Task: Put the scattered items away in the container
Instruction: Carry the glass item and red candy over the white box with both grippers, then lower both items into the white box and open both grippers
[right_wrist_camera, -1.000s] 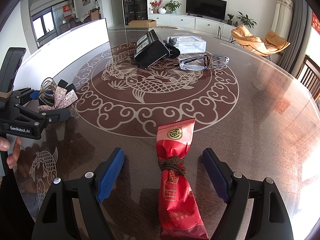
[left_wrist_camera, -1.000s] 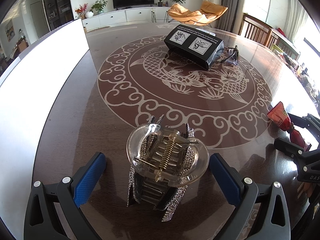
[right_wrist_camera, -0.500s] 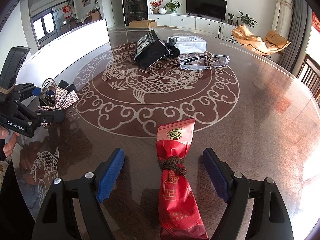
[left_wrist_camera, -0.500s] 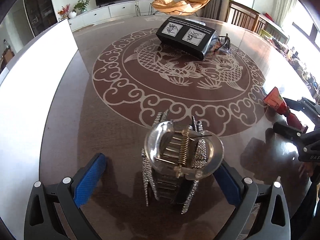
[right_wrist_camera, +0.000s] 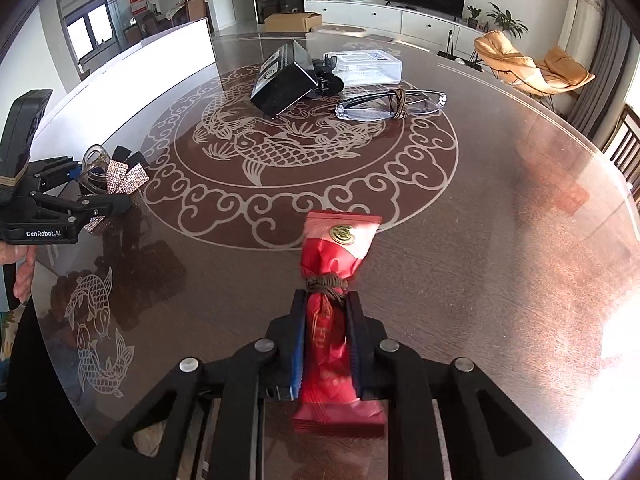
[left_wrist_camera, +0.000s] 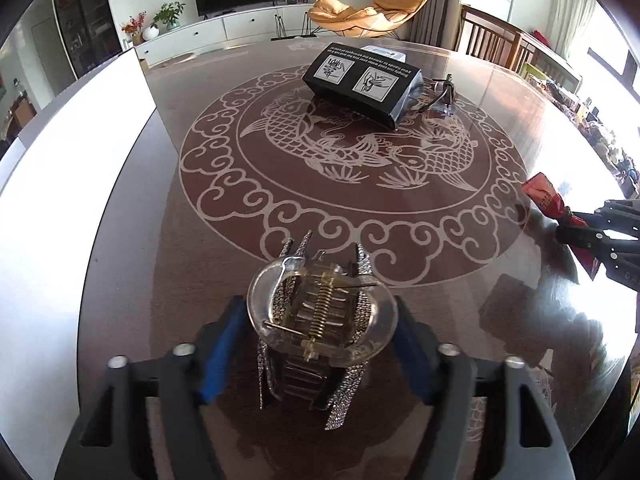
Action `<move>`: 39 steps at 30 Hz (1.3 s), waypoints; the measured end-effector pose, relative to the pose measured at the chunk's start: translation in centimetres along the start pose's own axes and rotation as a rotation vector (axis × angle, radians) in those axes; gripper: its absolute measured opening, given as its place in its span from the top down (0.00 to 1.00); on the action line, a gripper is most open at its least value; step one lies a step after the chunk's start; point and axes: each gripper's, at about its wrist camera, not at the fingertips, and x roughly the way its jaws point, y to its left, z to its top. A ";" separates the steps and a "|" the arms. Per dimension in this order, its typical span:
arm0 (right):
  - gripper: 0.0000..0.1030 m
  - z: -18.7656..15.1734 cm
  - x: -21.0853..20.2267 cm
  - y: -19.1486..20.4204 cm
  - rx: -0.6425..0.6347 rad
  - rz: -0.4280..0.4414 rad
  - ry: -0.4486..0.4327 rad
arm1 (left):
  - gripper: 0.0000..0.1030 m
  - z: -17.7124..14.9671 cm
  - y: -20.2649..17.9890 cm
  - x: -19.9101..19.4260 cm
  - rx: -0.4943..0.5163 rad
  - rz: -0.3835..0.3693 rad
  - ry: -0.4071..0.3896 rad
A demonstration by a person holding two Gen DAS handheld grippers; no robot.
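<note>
My left gripper (left_wrist_camera: pixel 320 320) is shut on a clear hair claw clip with rhinestone strips (left_wrist_camera: pixel 320 316), just above the table; the clip also shows in the right wrist view (right_wrist_camera: pixel 108 176). My right gripper (right_wrist_camera: pixel 326 320) is shut on a red snack packet tied with brown cord (right_wrist_camera: pixel 332 280), which lies on the table; its end shows in the left wrist view (left_wrist_camera: pixel 548 200). A clear lidded container (right_wrist_camera: pixel 364 66) stands at the far side of the table, behind a black box (right_wrist_camera: pixel 284 84).
Clear-framed glasses (right_wrist_camera: pixel 392 106) lie right of the black box (left_wrist_camera: pixel 364 82). A small black clip (right_wrist_camera: pixel 328 80) sits between box and container. A white panel (left_wrist_camera: pixel 72 168) runs along the table's left edge. Chairs stand at the far right.
Both grippers closed: the left onto the hair claw clip, the right onto the red packet. The left gripper also shifted slightly forward.
</note>
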 end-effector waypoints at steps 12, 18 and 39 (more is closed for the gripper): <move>0.82 -0.1 -3.3 2.3 0.032 0.058 -0.048 | 0.48 -1.7 -0.9 -4.9 -0.075 -0.062 -0.075; 0.82 1.3 -4.5 5.4 -0.013 0.109 -0.085 | 0.48 -1.9 0.6 -7.4 -0.124 -0.075 -0.107; 0.82 21.1 -5.2 35.9 -0.365 0.465 -0.189 | 0.48 -8.0 30.2 -19.1 -0.528 0.257 -0.168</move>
